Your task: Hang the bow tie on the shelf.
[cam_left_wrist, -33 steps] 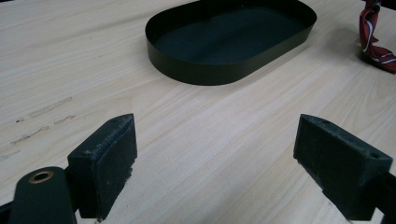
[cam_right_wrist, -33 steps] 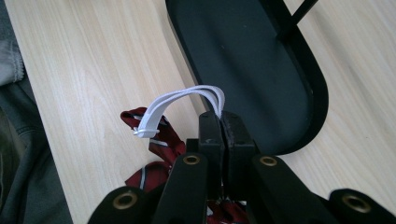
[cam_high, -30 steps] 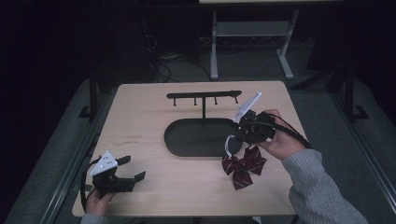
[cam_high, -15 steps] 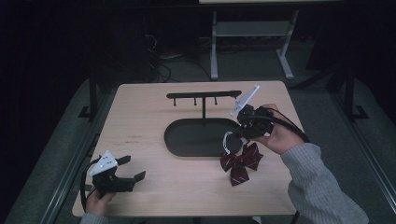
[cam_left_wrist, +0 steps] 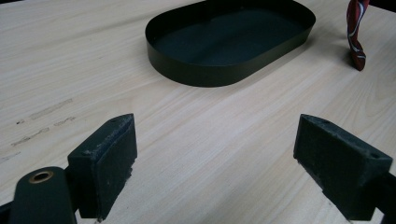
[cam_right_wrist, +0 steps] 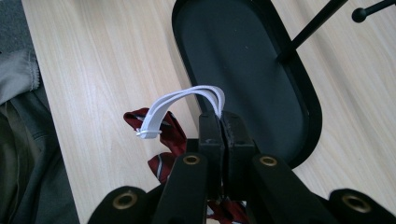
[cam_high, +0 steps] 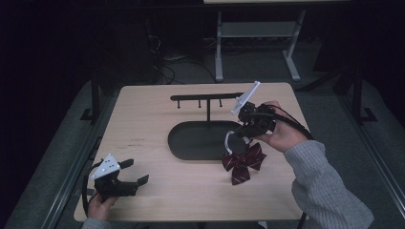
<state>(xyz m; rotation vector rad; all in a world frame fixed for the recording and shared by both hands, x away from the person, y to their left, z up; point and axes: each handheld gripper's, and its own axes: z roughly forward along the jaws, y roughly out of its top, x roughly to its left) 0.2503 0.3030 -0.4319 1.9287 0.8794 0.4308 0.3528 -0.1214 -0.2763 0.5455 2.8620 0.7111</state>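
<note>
The right gripper (cam_right_wrist: 223, 122), fingers pinched on the white elastic loop (cam_right_wrist: 180, 103) of a dark red striped bow tie (cam_high: 243, 161) dangling beside the black oval tray (cam_high: 198, 140), might let it slip, while the left gripper (cam_high: 125, 182) rests wide apart on the pale wooden desk (cam_high: 143, 114)

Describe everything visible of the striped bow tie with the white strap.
The bow tie is dark red fabric with thin pale and dark stripes, two loops and hanging tails. A white strap arches from it as a loop of thin bands. The right hand-held gripper is shut on that strap, and the bow dangles below it, at or just above the wooden table, beside the black tray's right end. Whether the tails touch the table cannot be told.
</note>
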